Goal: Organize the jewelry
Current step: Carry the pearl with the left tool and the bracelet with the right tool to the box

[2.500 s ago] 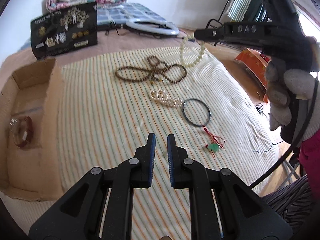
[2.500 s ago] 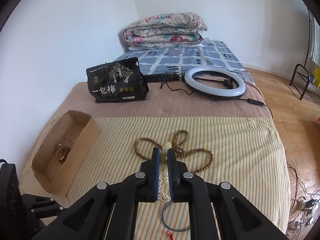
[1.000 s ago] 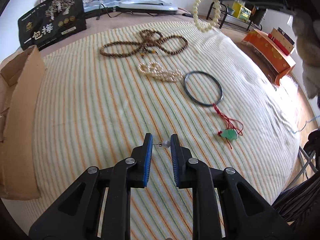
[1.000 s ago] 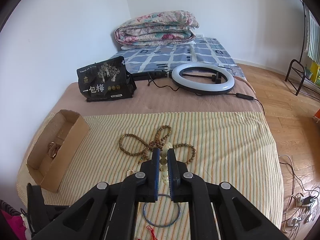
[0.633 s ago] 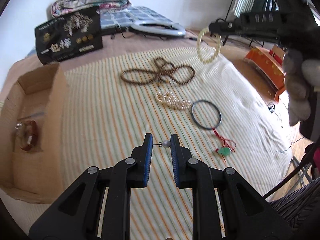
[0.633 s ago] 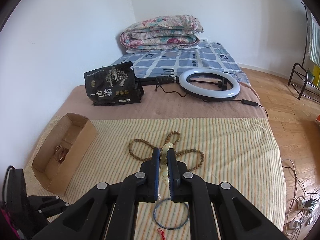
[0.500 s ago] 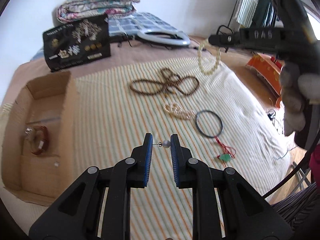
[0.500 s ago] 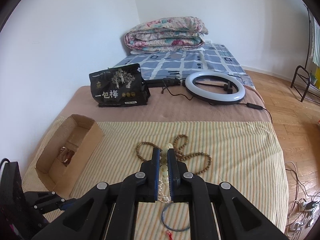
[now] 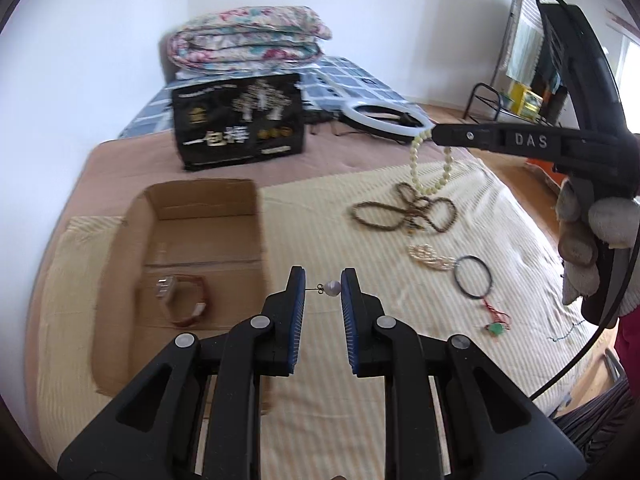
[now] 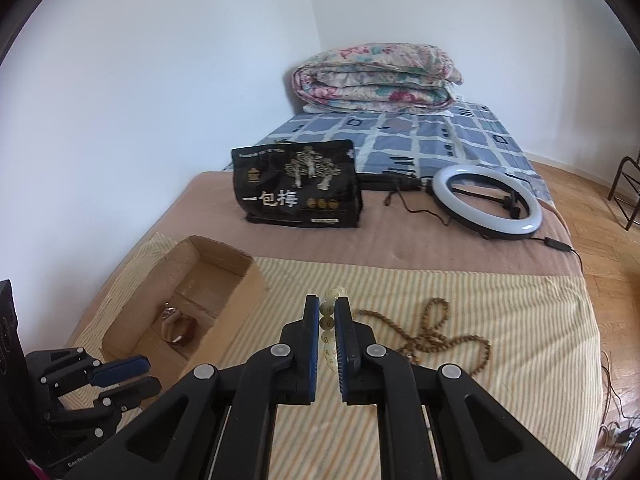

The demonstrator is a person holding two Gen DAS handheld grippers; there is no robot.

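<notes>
My left gripper (image 9: 322, 287) is shut on a pearl stud earring (image 9: 332, 288), held above the striped cloth just right of the open cardboard box (image 9: 248, 220). A brown bangle (image 9: 186, 305) lies in the box. My right gripper (image 10: 327, 312) is shut on a cream bead bracelet (image 10: 329, 320), which hangs from it in the left wrist view (image 9: 430, 168). On the cloth lie a brown bead necklace (image 9: 404, 212), a pearl strand (image 9: 430, 256), a dark bangle (image 9: 473, 282) and a green pendant on red cord (image 9: 496, 326).
A black snack bag (image 9: 240, 128) and a ring light (image 9: 384, 120) lie behind the cloth. A folded quilt (image 10: 376, 80) is at the far end. The bed edge drops off at the right, with wooden floor (image 10: 600, 240) beyond.
My left gripper closed on the earring, lifted it and swung left toward the box. My right gripper carried the cream bracelet left, closer to the box.
</notes>
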